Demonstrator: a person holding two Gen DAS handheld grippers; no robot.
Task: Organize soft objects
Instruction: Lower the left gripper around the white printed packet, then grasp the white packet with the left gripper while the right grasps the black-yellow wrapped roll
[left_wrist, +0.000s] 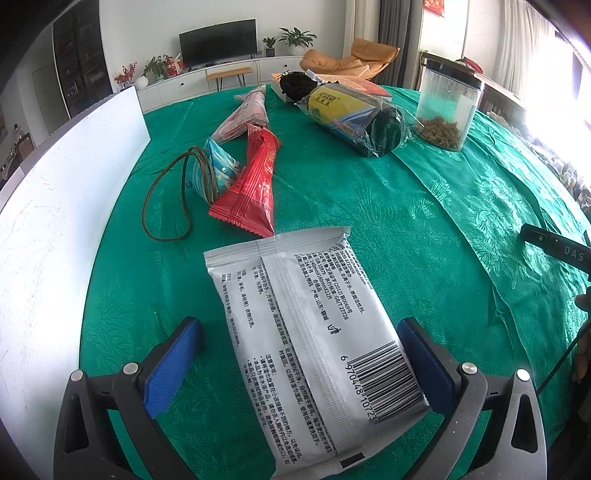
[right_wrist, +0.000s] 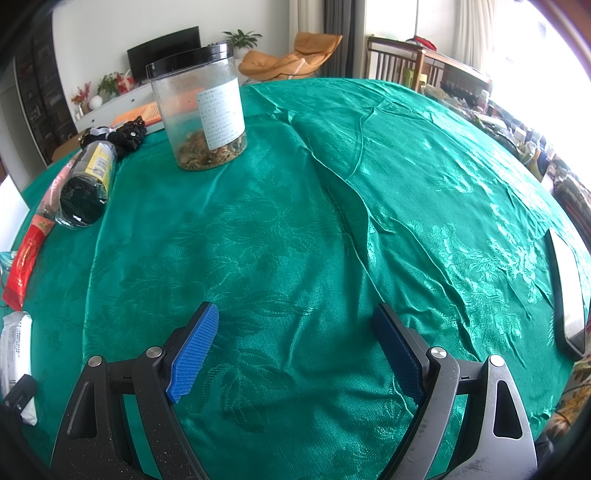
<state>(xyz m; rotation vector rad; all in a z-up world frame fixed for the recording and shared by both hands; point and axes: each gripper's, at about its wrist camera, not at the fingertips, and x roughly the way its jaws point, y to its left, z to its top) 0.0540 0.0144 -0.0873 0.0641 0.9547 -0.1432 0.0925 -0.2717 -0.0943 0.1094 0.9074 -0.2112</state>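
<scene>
Left wrist view: left gripper (left_wrist: 301, 363) spreading wide, straddling the white wipes packet (left_wrist: 306, 343) lying flat on the green-clothed counter (left_wrist: 424, 221), right pad touching the packet's edge, left pad standing apart, nothing clamped. Beyond it, lying in a row: red sachet (left_wrist: 251, 188), blue pouch (left_wrist: 218, 170) with brown cord (left_wrist: 162, 206), bagged roll (left_wrist: 354, 118), clear jar (left_wrist: 447, 107). Right wrist view: right gripper (right_wrist: 293, 350) hovering wide open over bare cloth, holding nothing, phone (right_wrist: 567, 295) resting at far right.
</scene>
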